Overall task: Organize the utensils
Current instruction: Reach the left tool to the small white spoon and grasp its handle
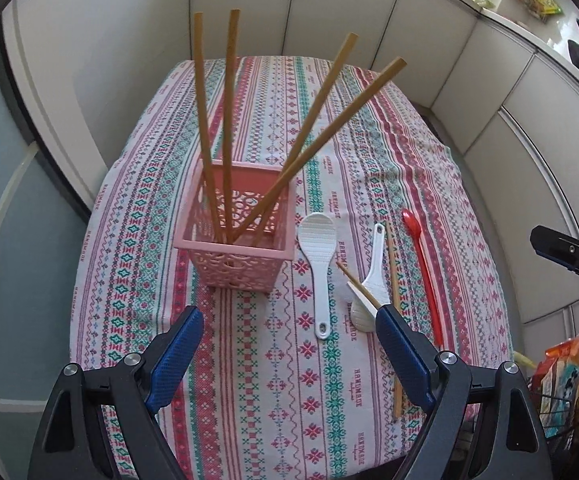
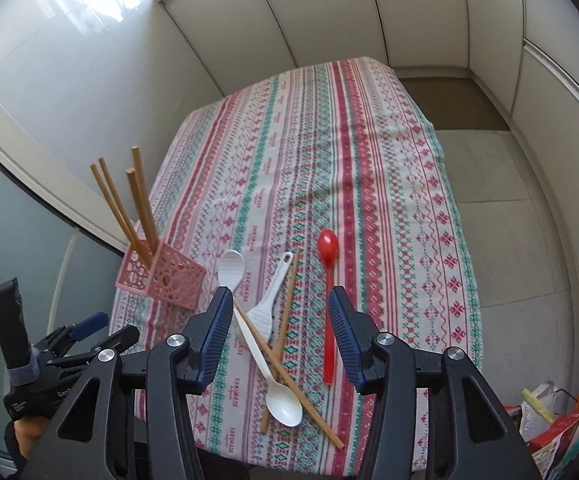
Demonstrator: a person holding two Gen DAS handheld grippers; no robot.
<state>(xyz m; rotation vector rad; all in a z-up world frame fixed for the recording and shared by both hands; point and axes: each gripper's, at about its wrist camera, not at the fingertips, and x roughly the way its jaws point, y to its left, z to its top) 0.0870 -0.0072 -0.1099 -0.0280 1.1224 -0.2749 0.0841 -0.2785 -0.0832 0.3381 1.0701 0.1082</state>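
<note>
A pink lattice basket (image 1: 235,254) (image 2: 161,276) stands on the patterned tablecloth (image 1: 329,140) and holds several long wooden chopsticks (image 1: 213,120) upright. To its right lie a white rice paddle (image 1: 317,252) (image 2: 231,266), a second white paddle (image 1: 375,268) (image 2: 269,304), a white spoon (image 2: 277,392), two loose crossed chopsticks (image 2: 285,344) (image 1: 393,300) and a red spoon (image 1: 423,268) (image 2: 328,292). My left gripper (image 1: 289,320) is open and empty, just in front of the basket. My right gripper (image 2: 279,312) is open and empty above the loose utensils.
White cabinet panels (image 1: 349,12) surround the table. A glass door (image 1: 5,240) is at the left. Snack packets (image 2: 561,420) lie on the floor at the right. The far half of the cloth (image 2: 329,140) is bare.
</note>
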